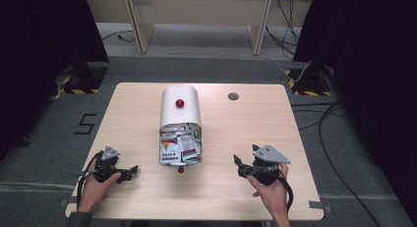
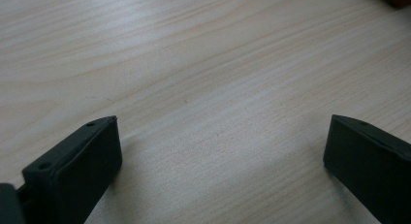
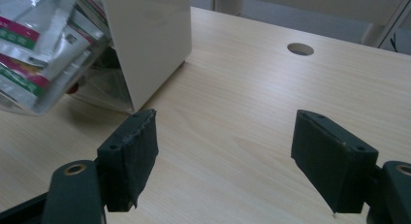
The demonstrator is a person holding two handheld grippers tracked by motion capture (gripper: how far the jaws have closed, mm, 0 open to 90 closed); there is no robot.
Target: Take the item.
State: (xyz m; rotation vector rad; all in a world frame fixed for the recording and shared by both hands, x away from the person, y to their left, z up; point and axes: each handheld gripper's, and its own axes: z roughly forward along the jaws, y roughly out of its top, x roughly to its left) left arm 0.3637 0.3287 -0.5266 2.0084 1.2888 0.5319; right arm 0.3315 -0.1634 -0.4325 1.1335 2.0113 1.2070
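The white container [image 1: 180,111] lies mid-table, its clear drawer [image 1: 180,149] pulled toward the near edge and crammed with sachets [image 1: 178,142]. A red knob [image 1: 181,170] marks the drawer's near end, another [image 1: 180,103] sits on the housing. The right gripper [image 1: 242,166], released with nothing between its jaws, hangs to the right; the left gripper [image 1: 132,172], also released and empty, rests to the left. The likely step is reaching for the drawer: come in low and square on the near knob. A grommet hole [image 1: 233,96] lies far right, well clear of the path.
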